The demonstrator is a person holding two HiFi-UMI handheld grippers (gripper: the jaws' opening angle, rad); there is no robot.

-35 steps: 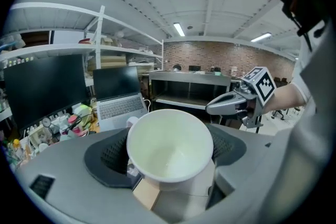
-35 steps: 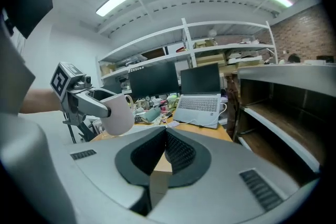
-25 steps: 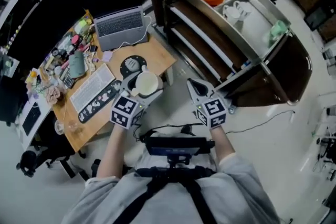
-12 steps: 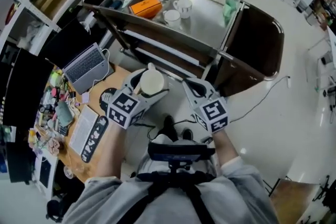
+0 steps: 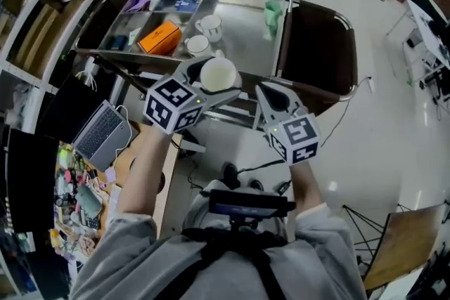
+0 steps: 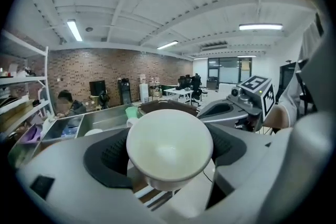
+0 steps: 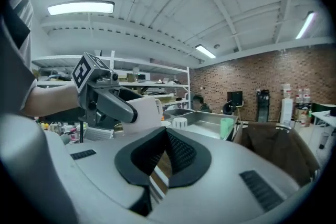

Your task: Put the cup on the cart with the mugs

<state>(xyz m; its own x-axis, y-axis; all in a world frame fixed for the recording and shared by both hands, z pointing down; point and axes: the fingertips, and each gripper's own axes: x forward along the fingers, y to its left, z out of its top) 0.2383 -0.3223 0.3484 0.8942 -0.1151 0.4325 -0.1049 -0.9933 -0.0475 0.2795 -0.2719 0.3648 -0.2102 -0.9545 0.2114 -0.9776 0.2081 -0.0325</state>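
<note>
The left gripper (image 5: pixel 205 83) has its fingers (image 6: pixel 113 157) clamped on the cup (image 5: pixel 219 74), one dark pad on each side of the white body, with the open mouth facing the gripper's camera and the inside bare. The cup hangs in the air, resting on nothing, and in the head view it overlaps the near edge of the cart (image 5: pixel 246 7). Two white mugs (image 5: pixel 209 26) stand on the cart's steel top at 11 o'clock of the cup, close together, with an orange box (image 5: pixel 160 37) at 9 o'clock of them and a green cup (image 5: pixel 273 10) at 2 o'clock. The right gripper (image 5: pixel 275 96) is at 4 o'clock of the cup, just beside it but apart, with its fingers (image 7: pixel 178 152) pressed together on nothing. A laptop (image 5: pixel 102 131) lies open on the surface at 8 o'clock of the left gripper.
</note>
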